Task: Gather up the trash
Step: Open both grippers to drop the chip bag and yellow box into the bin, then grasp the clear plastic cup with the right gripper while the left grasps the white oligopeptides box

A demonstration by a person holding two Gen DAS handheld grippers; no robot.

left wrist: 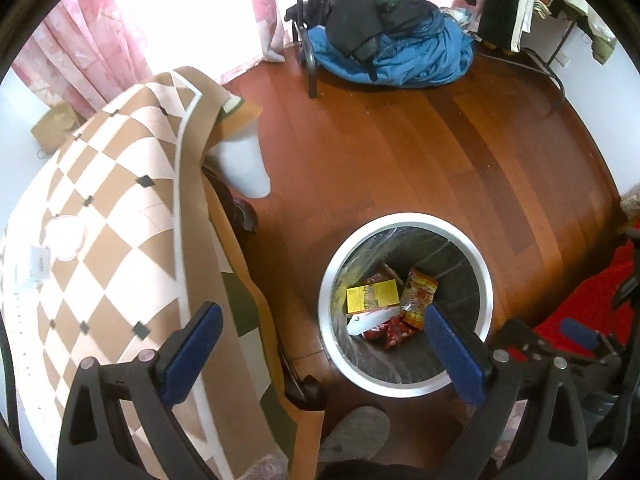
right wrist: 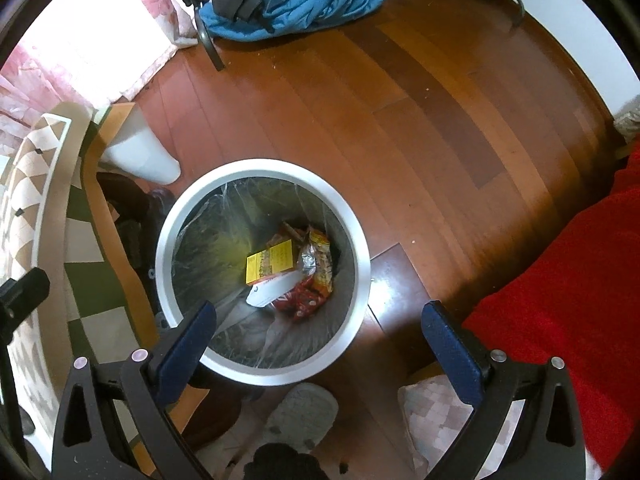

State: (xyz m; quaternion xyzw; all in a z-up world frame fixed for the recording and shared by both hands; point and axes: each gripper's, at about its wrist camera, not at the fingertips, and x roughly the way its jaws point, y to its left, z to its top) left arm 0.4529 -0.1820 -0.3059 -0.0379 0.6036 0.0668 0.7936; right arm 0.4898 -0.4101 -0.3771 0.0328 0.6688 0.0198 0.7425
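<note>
Both tools wide open and empty, left tool (left wrist: 320, 328), right tool (right wrist: 318, 324), bin (right wrist: 262, 368) at frame centre on floor (right wrist: 400, 120), yellow box (right wrist: 269, 266) and wrappers (right wrist: 318, 264) inside

Bin mouth (right wrist: 262, 368) open above, table (left wrist: 100, 208) left, bare floor (right wrist: 400, 120) beyond

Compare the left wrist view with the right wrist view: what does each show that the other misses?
Only the left wrist view shows the hanging clothes and the right gripper at its edge. Only the right wrist view shows the patterned cushion by the red blanket. Both show the white-rimmed trash bin holding a yellow box and snack wrappers, the blue bedding pile, and a grey slipper. Each gripper, left too, is open and empty.
</note>
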